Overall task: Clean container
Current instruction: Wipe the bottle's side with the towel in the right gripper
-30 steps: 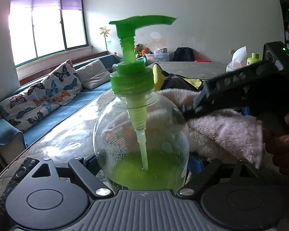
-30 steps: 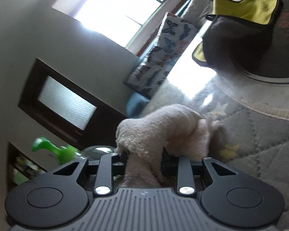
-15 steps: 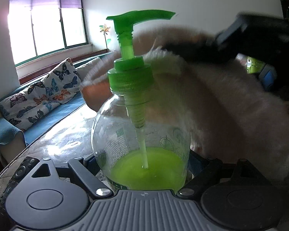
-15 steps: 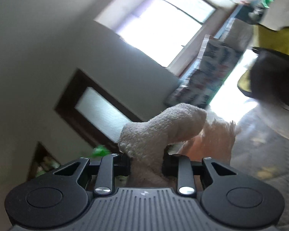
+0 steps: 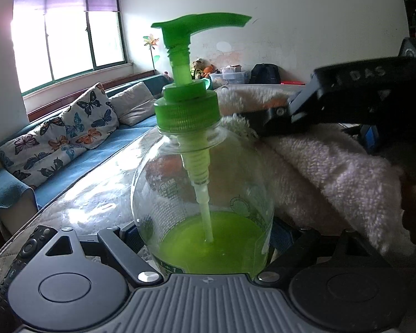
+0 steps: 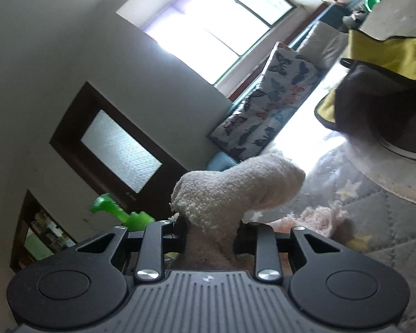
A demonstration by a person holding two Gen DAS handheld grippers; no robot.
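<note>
Gripping a clear pump bottle (image 5: pixel 202 194) low on its rounded belly, left gripper (image 5: pixel 205 247) steadying it upright near the table (image 5: pixel 97 202) edge; right gripper (image 6: pixel 210 238) pinching a soft towel (image 6: pixel 235 191) against its shoulder. Likely smooth, slippery, light, part-filled.

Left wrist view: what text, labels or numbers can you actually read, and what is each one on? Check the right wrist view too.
"DAS": raised letters on the black body of the right gripper.
"1+1": on the green band at the base of the soap bottle, partly cut off.
Green print and a round logo on the bottle's clear wall: too small to read.
Remote control buttons: unreadable.
Right wrist view: no readable text.
</note>
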